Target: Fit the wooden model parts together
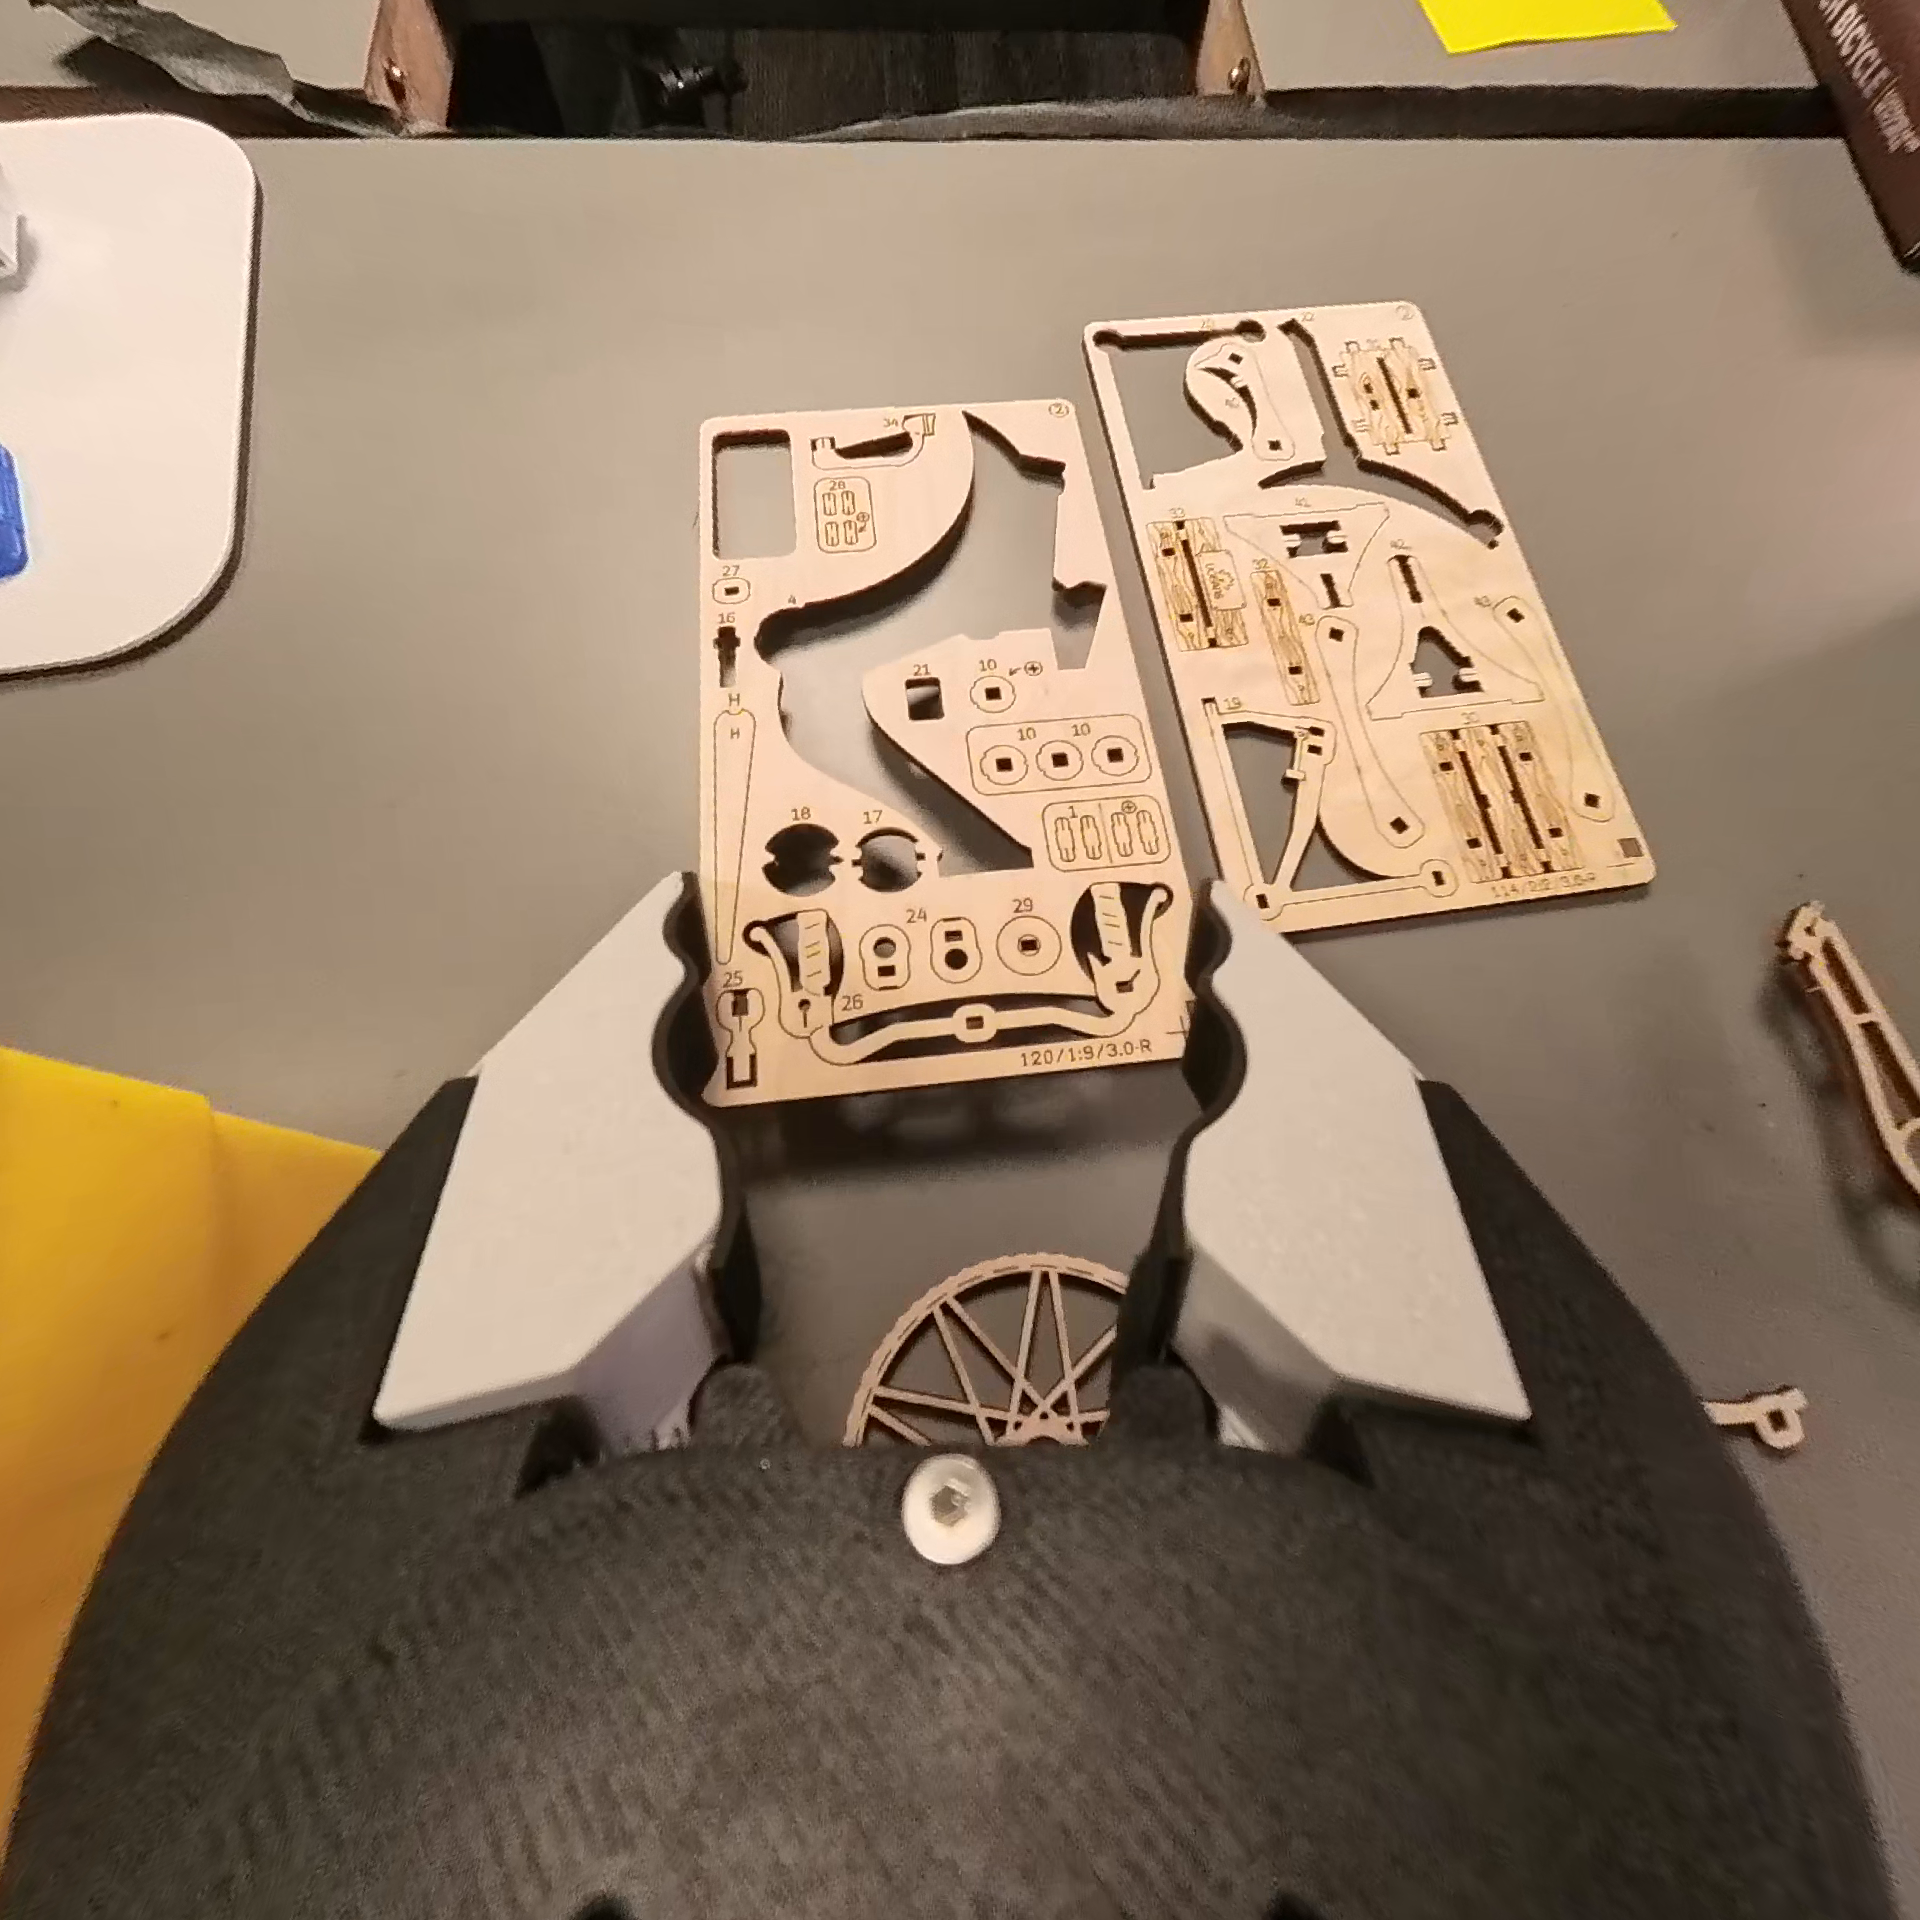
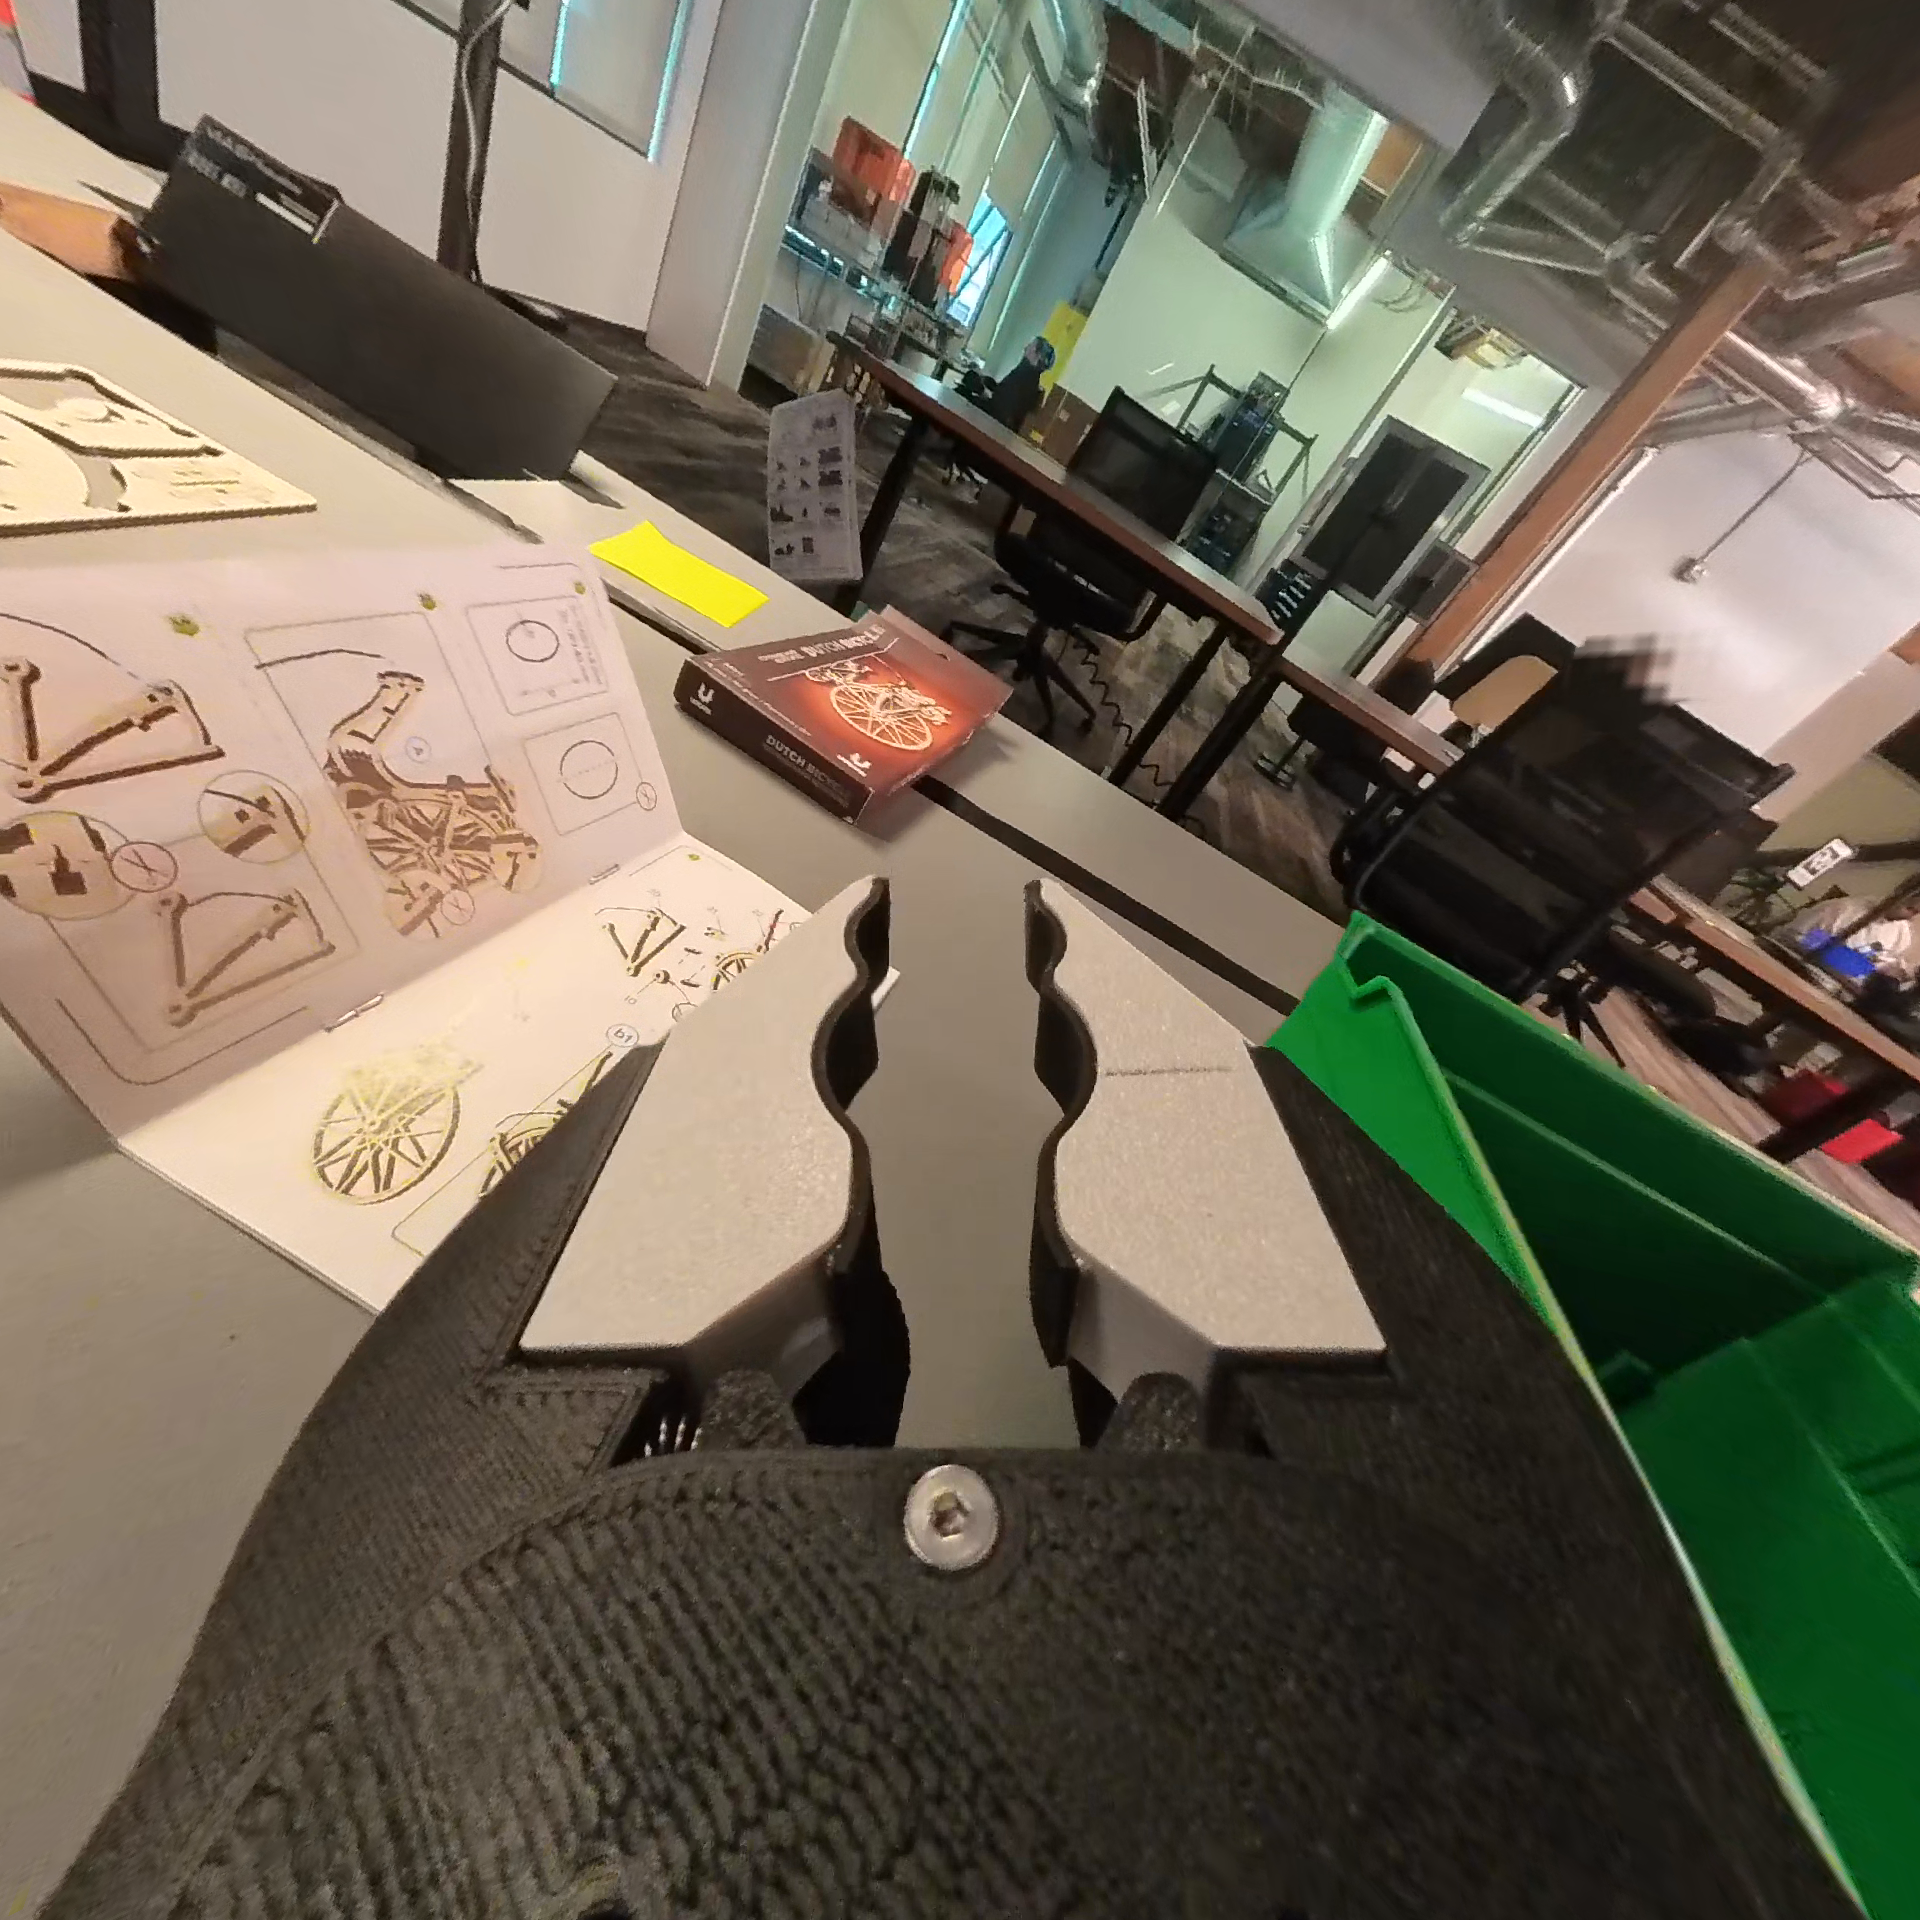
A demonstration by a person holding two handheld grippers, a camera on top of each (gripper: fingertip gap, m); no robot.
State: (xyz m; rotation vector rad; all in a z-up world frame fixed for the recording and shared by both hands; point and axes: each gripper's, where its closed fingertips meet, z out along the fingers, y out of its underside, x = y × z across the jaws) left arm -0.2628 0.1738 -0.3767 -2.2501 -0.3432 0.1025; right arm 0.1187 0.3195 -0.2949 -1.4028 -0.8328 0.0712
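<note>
Hovering left tool point(image 1: 940, 914), spread wide

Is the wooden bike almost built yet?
Not nearly. Done: some pieces are punched out of the two flat wooden part sheets, and a round spoked wooden wheel lies loose on the grey table. In hand: nothing; the left gripper and right gripper are both open and empty. Left: most parts still sit in their sheets, unjoined.
</note>
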